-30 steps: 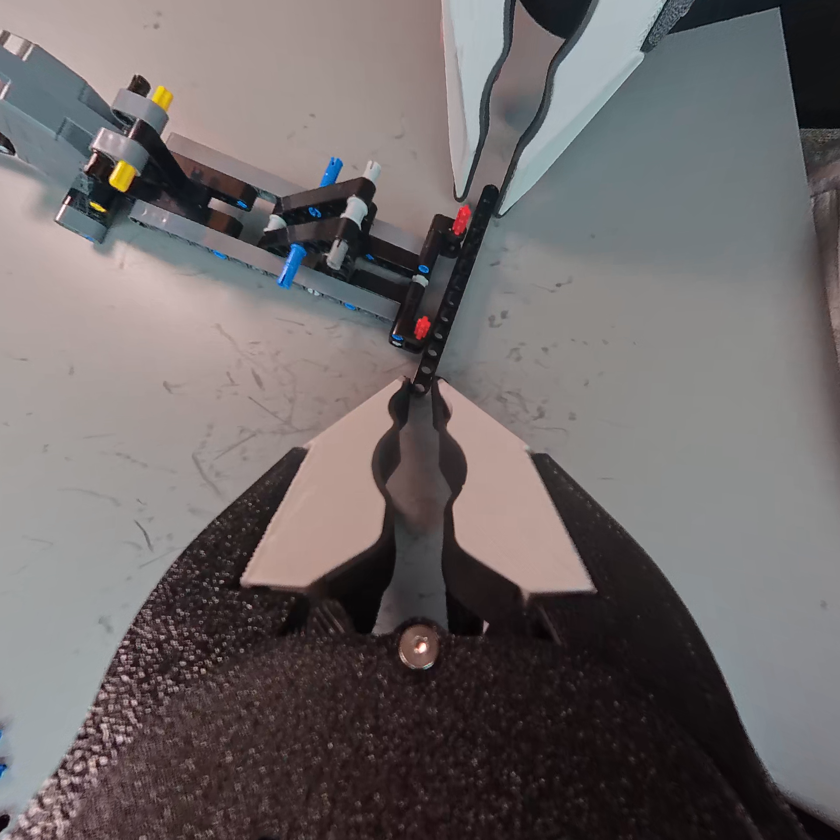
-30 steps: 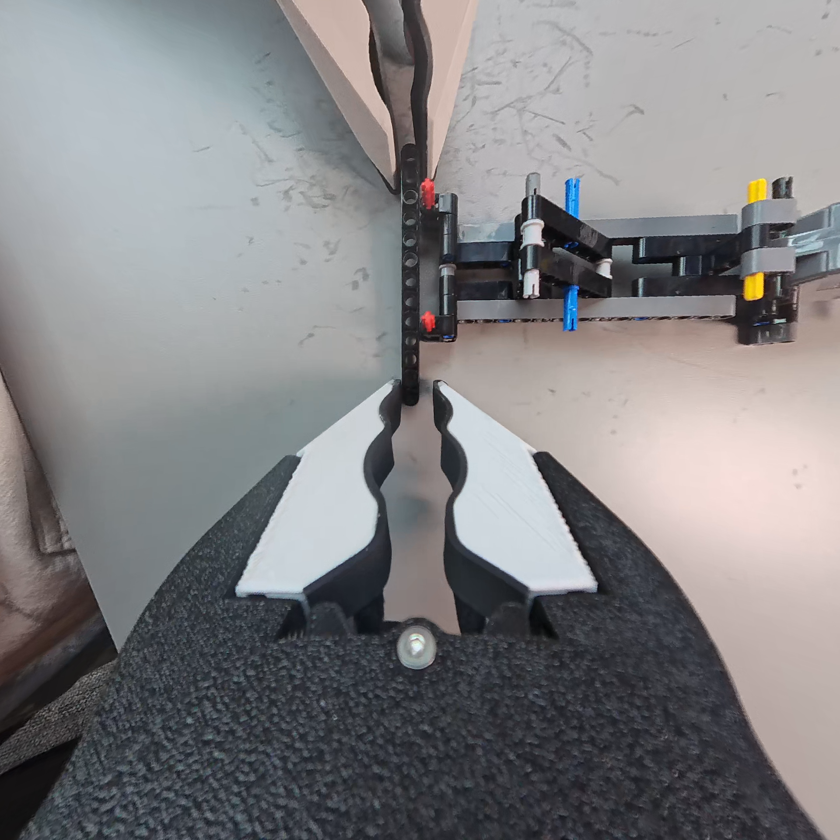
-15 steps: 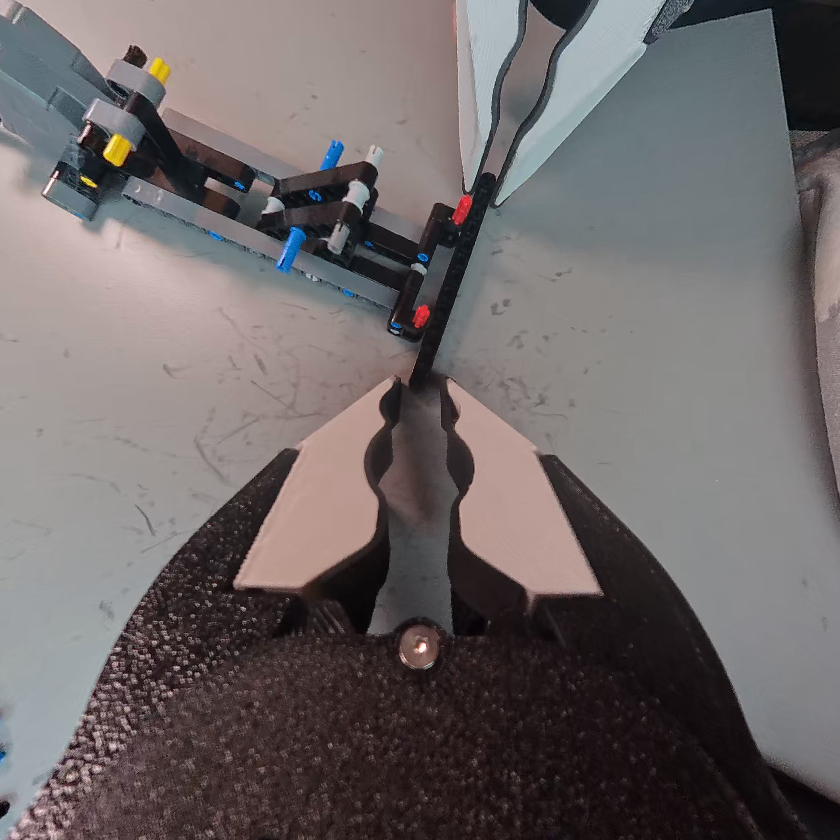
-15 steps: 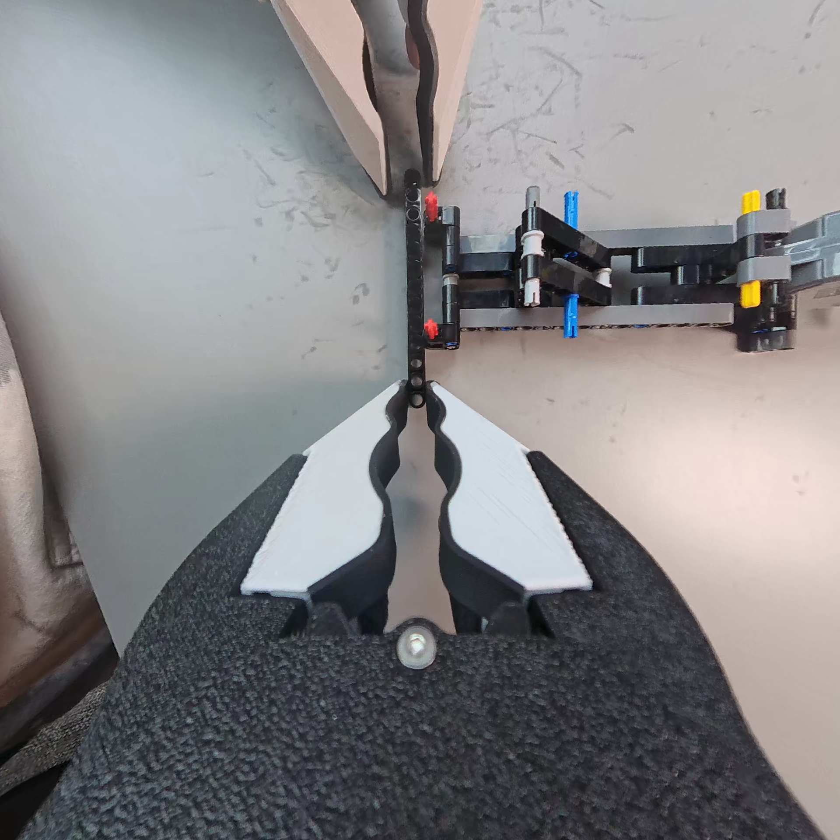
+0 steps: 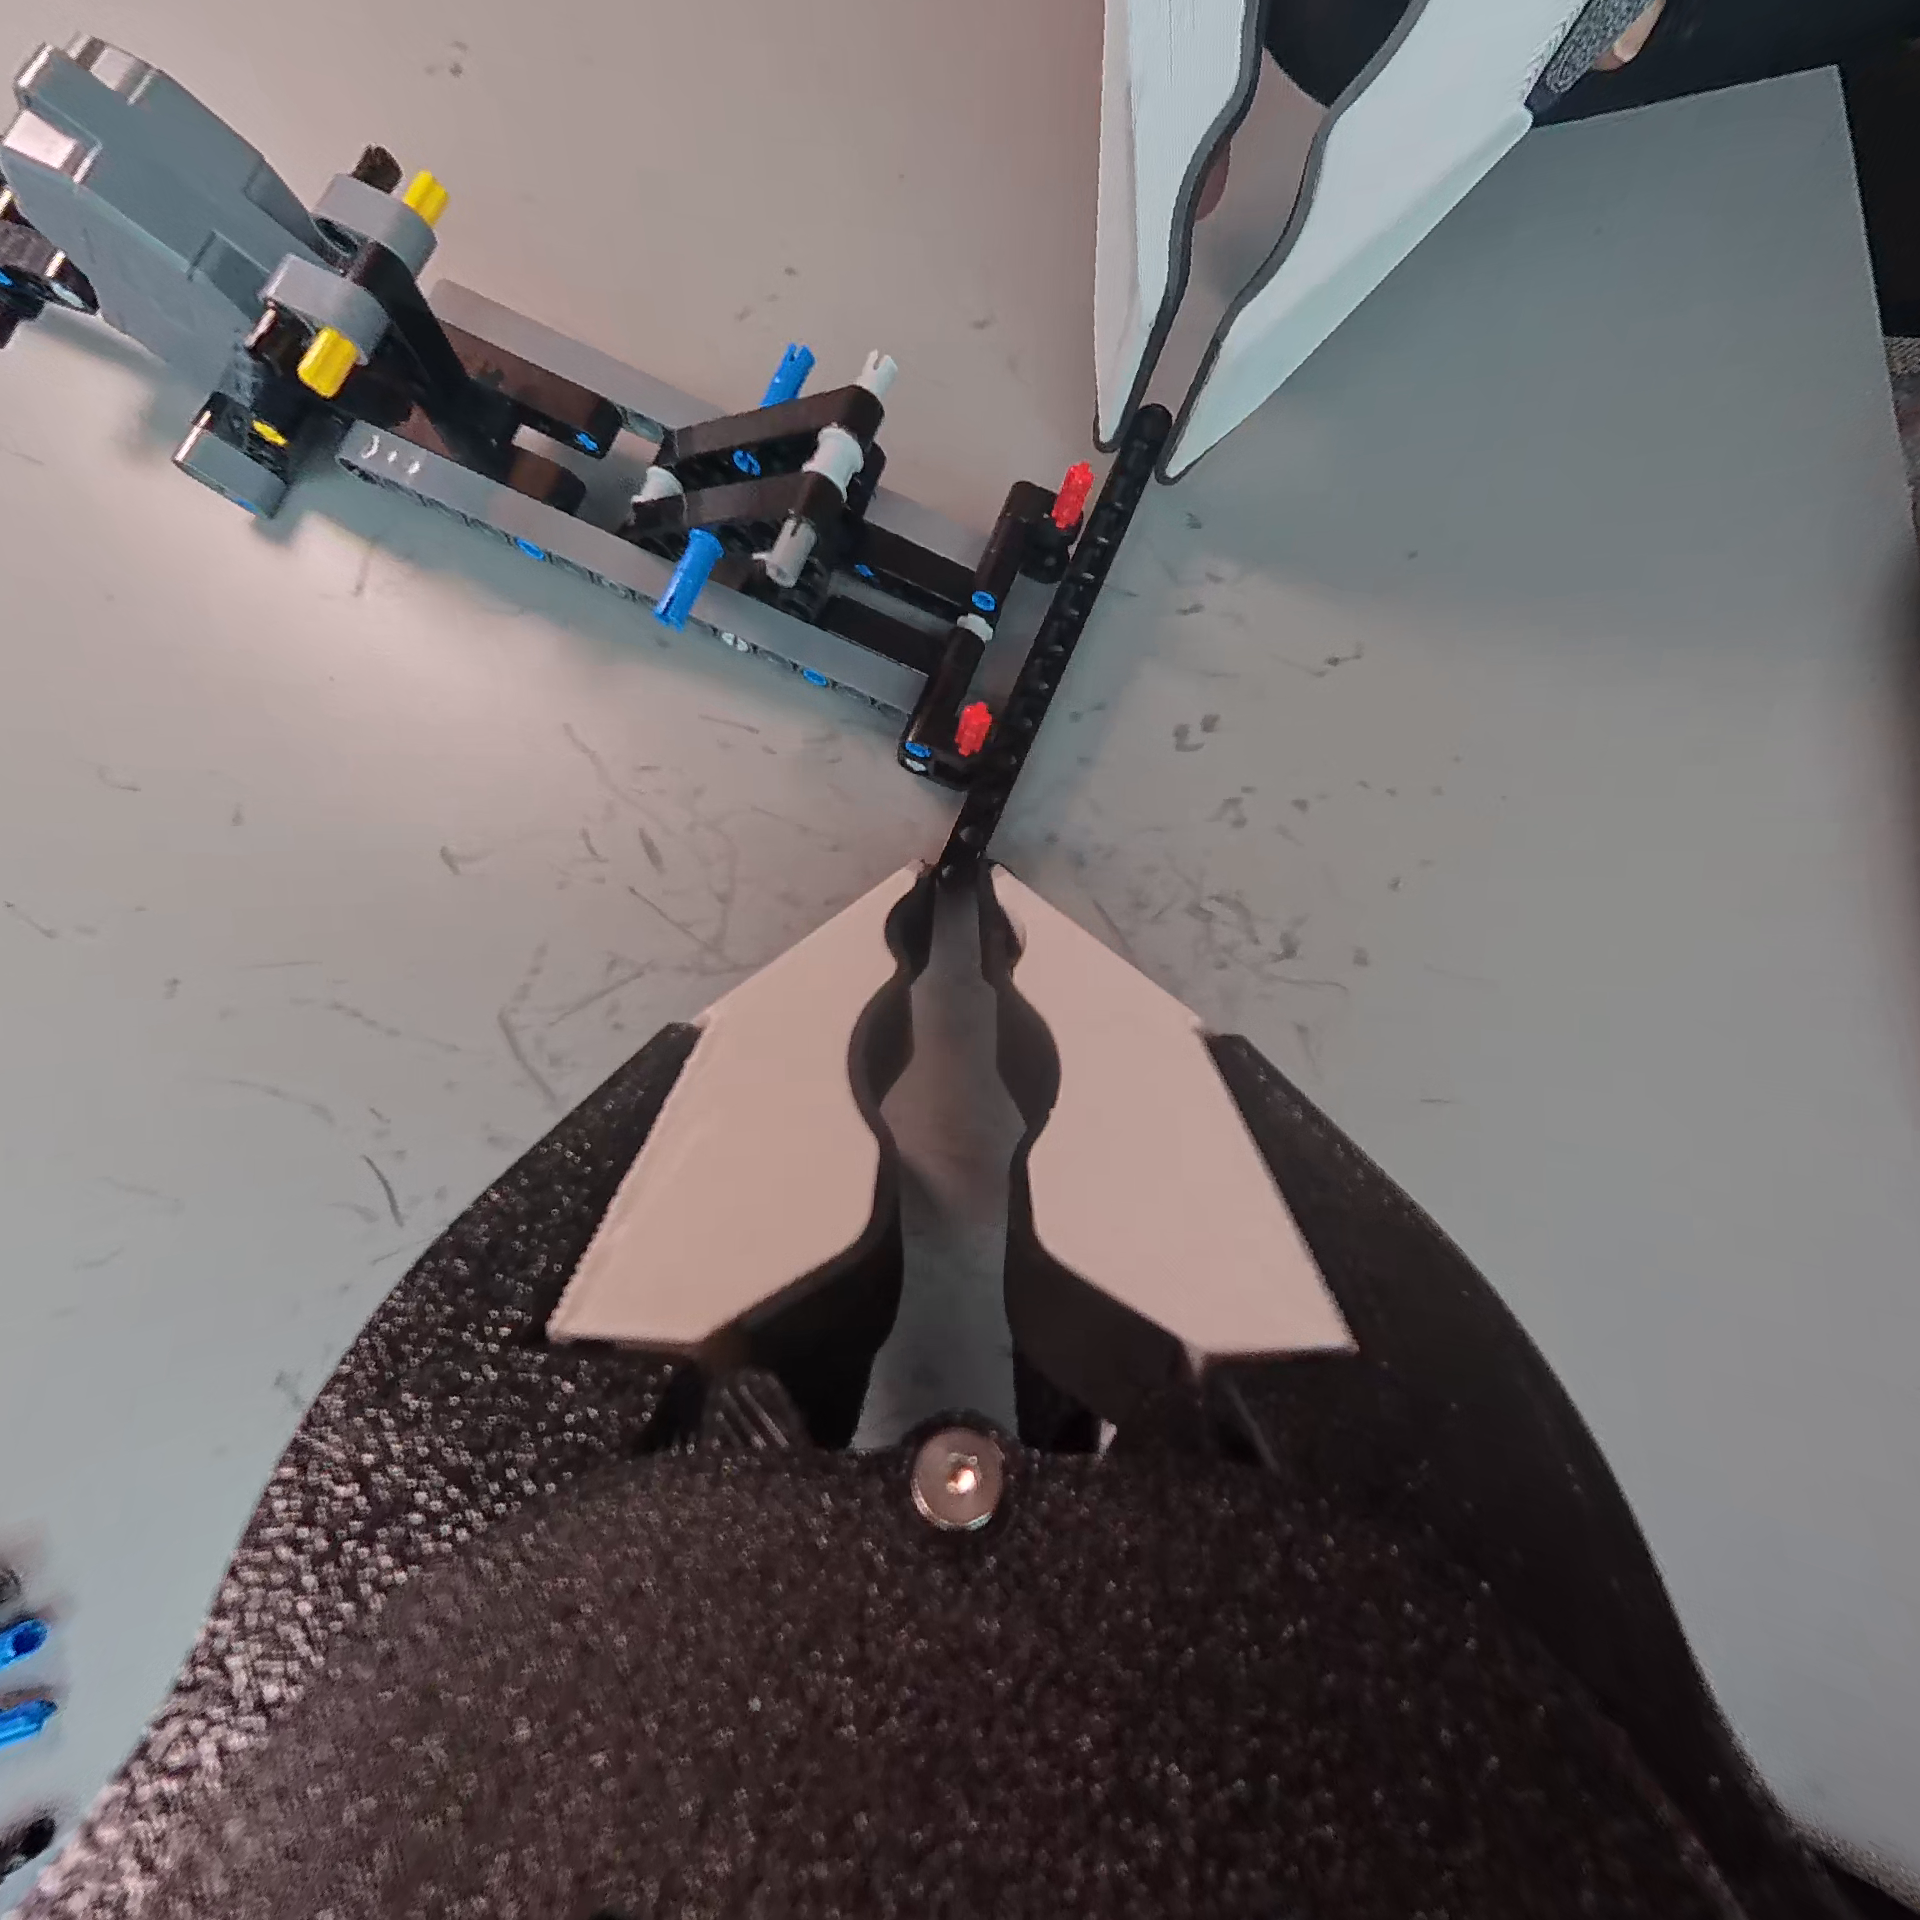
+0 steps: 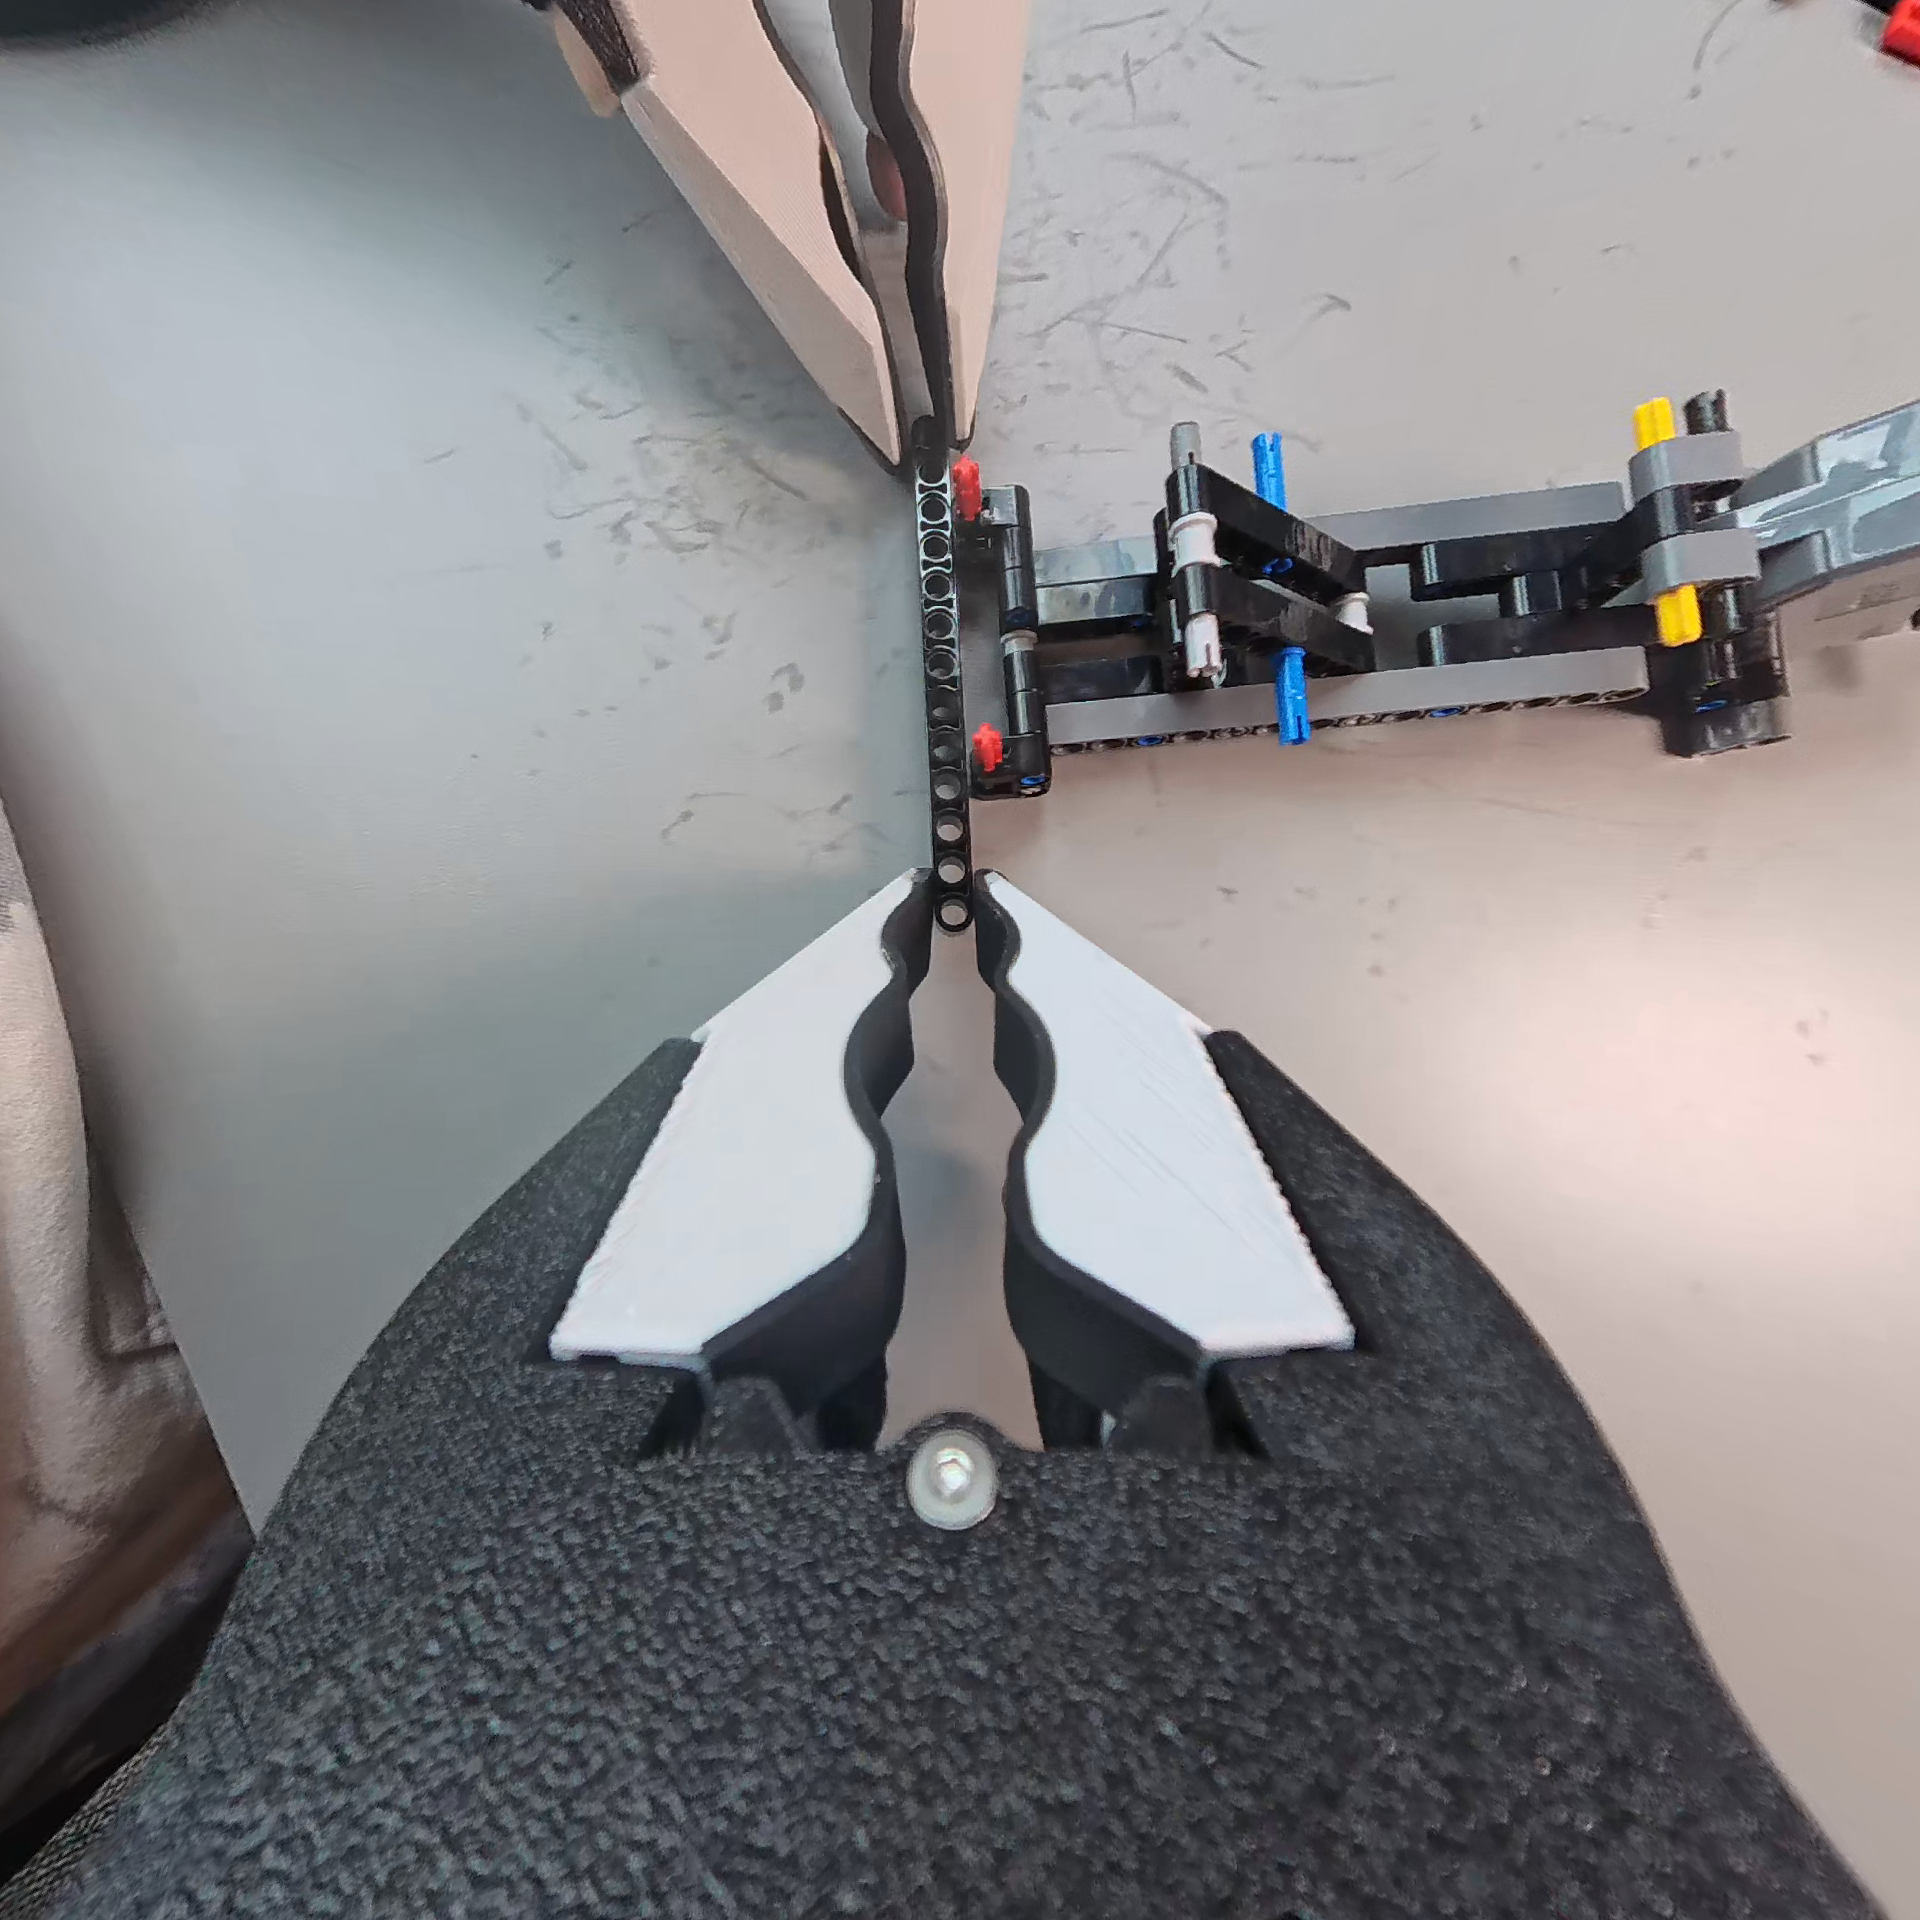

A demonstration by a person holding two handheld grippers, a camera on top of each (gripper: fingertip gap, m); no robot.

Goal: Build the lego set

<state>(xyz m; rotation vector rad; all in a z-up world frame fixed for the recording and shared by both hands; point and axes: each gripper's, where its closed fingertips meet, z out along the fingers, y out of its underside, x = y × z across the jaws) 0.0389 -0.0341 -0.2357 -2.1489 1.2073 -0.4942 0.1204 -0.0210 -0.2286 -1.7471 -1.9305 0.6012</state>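
Note:
A long black beam with holes lies across the end of the lego assembly, against two red pins. The assembly is built of grey and black beams with blue, white and yellow pins and lies flat on the table. My left gripper is shut on the beam's near end. My right gripper comes in from the top and pinches the far end. In the right wrist view the right gripper is shut on the beam, and the left gripper holds the other end.
The scratched grey table ends at the right. Loose blue pins lie at the lower left. A red piece shows at the top right corner. Fabric lies beyond the table edge on the left. The gap from one gripper's tips to the other's is roughly 9 centimetres. My left gripper's tips are some 25 centimetres from the red piece.
The right gripper has shut on its end of the black beam. The left gripper loosened about half a second ago and is shut on the beam again. The assembly has shifted slightly.

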